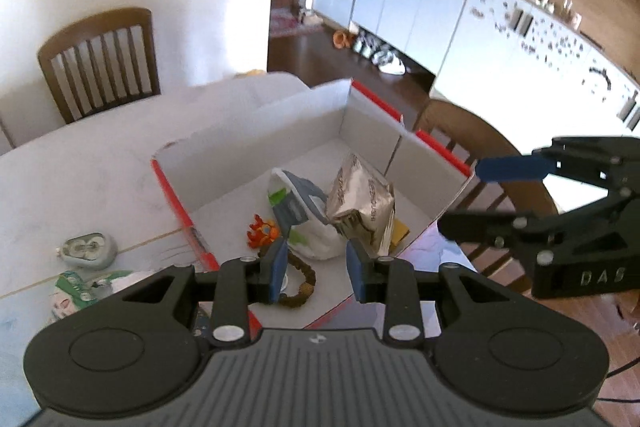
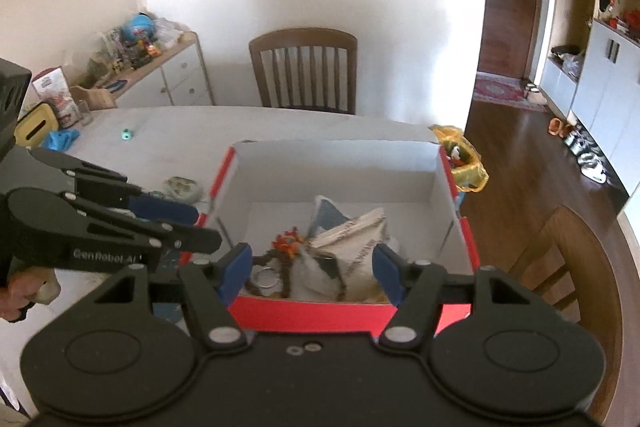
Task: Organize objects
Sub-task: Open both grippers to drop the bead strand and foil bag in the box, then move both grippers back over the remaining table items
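A red-sided cardboard box (image 1: pixel 376 131) (image 2: pixel 340 163) stands open on the white table. Inside lie a silver foil packet (image 1: pixel 362 205) (image 2: pixel 356 247), a white and blue plastic bag (image 1: pixel 304 211), an orange toy (image 1: pixel 262 231) (image 2: pixel 288 241), a brown bead string (image 1: pixel 304 287) and a metal ring (image 2: pixel 266 277). My left gripper (image 1: pixel 316 269) is open and empty above the box's near edge. My right gripper (image 2: pixel 312 273) is open and empty above the box's near wall. Each gripper shows in the other's view, the right (image 1: pixel 464 195) and the left (image 2: pixel 200 225).
A crushed can (image 1: pixel 86 249) (image 2: pixel 182 187) and a green and white wrapper (image 1: pixel 76 287) lie on the table left of the box. A yellow bag (image 2: pixel 460 155) sits behind the box. Wooden chairs (image 1: pixel 100 63) (image 2: pixel 304 71) stand at the table. Small items (image 2: pixel 126 134) lie far left.
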A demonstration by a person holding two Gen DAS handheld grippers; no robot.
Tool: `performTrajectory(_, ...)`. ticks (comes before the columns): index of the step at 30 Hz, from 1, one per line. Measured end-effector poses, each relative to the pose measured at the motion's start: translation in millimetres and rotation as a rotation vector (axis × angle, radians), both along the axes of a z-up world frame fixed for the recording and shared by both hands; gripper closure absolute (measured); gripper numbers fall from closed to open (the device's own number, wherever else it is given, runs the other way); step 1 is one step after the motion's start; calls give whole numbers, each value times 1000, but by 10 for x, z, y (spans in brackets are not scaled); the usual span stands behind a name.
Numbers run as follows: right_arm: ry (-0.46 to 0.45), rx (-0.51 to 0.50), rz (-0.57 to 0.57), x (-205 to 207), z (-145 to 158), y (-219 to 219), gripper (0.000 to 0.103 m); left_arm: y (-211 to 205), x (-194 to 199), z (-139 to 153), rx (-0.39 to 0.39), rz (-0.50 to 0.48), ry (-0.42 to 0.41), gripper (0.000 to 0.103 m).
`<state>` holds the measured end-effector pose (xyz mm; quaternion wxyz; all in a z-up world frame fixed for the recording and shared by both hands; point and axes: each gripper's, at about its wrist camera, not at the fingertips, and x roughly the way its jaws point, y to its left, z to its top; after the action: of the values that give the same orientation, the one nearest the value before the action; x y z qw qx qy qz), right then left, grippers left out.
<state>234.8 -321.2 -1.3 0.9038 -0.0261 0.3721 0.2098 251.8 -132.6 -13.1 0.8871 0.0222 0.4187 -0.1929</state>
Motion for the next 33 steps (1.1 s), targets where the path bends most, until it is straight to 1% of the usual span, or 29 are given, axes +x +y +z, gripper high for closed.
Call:
performTrajectory(1, -4, 8, 4, -34, 20, 23, 31, 38, -40, 35, -7, 6, -12, 68)
performTrajectory(2, -7, 17, 10, -72, 38, 49, 30, 77, -77, 67, -14, 12, -23, 56)
performTrajectory(3, -10, 21, 15, -102, 50, 76, 30, 124, -121, 100, -26, 22, -36, 40)
performTrajectory(5, -18, 31, 23, -175, 75, 132, 28, 217, -215, 154, -45, 35, -70, 29)
performTrajectory(8, -21, 55, 37, -264, 95, 236, 24, 354, -332, 181, -47, 53, -87, 29)
performTrajectory(10, -24, 70, 45, -327, 105, 317, 16, 463, -412, 190, -47, 69, -95, 26)
performTrajectory(11, -29, 75, 49, -364, 112, 361, 15, 523, -454, 192, -49, 79, -99, 23)
performTrajectory(14, -46, 86, 60, -457, 123, 500, 9, 682, -562, 218, -60, 100, -117, 23)
performTrajectory(16, -50, 100, 64, -496, 130, 596, 3, 800, -648, 235, -61, 115, -134, 23)
performTrajectory(19, -71, 107, 69, -562, 142, 764, 1, 1003, -773, 256, -64, 144, -161, 18)
performTrajectory(22, -66, 124, 72, -602, 149, 917, 1, 1206, -840, 271, -59, 199, -193, 16)
performTrajectory(24, -61, 131, 78, -622, 146, 1020, 1, 1363, -879, 273, -52, 228, -211, 3)
performTrajectory(25, -59, 128, 79, -629, 142, 1076, 1, 1441, -897, 281, -52, 238, -220, 0)
performTrajectory(33, -46, 109, 54, -684, 65, 1472, 1, 2120, -979, 210, -59, 294, -236, 0)
